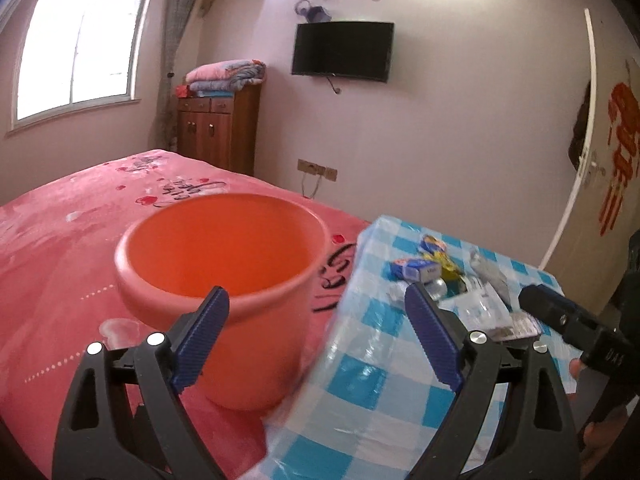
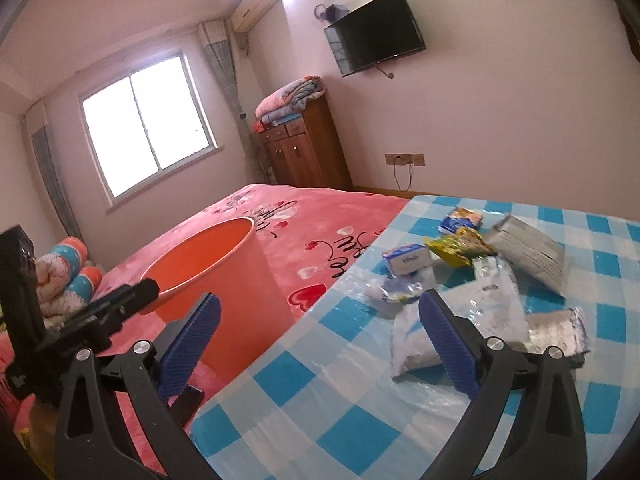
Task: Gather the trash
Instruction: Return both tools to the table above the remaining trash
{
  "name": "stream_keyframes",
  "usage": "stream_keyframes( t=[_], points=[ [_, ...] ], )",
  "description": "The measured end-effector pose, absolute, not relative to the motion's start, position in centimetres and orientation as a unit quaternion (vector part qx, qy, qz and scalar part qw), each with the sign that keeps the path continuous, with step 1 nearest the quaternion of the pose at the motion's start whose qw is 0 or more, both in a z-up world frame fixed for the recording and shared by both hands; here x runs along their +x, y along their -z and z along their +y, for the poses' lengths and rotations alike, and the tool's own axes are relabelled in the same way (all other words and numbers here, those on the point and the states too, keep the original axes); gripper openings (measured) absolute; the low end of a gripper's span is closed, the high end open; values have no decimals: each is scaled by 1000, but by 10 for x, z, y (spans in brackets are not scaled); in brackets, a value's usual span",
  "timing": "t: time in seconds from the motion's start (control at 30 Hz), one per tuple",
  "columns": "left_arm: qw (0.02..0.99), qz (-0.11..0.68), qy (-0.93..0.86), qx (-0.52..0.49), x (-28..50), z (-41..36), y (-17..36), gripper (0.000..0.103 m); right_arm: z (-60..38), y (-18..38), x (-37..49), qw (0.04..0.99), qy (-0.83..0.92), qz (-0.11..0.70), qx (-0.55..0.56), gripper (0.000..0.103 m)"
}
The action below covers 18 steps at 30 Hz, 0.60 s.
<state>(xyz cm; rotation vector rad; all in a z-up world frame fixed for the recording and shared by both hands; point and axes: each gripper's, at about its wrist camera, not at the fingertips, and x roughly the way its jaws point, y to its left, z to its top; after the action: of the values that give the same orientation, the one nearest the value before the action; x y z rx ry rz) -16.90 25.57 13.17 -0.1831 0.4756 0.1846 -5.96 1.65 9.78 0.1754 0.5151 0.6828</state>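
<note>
Crinkly plastic wrappers and small cartons [image 2: 460, 276] sit piled on the blue-checked tablecloth [image 2: 320, 400], beside the round orange plastic bucket [image 1: 224, 264]. Both grippers, left gripper [image 1: 316, 336] and right gripper [image 2: 320, 344], gape empty. Light, slippery stuff, I'd pinch an edge.

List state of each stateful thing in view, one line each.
left gripper: open, nothing between the jaws
right gripper: open, nothing held
orange bin: upright on the bed, looks empty
trash pile: loose on the checked cloth, uncollected
TV: screen dark
</note>
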Motion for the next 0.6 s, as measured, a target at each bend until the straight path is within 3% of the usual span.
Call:
stream_keyframes(
  t=[0.6],
  points=[
    [956, 289, -32, -42, -151, 164, -109, 90, -75, -68, -56, 922, -270, 250, 123, 98]
  ],
)
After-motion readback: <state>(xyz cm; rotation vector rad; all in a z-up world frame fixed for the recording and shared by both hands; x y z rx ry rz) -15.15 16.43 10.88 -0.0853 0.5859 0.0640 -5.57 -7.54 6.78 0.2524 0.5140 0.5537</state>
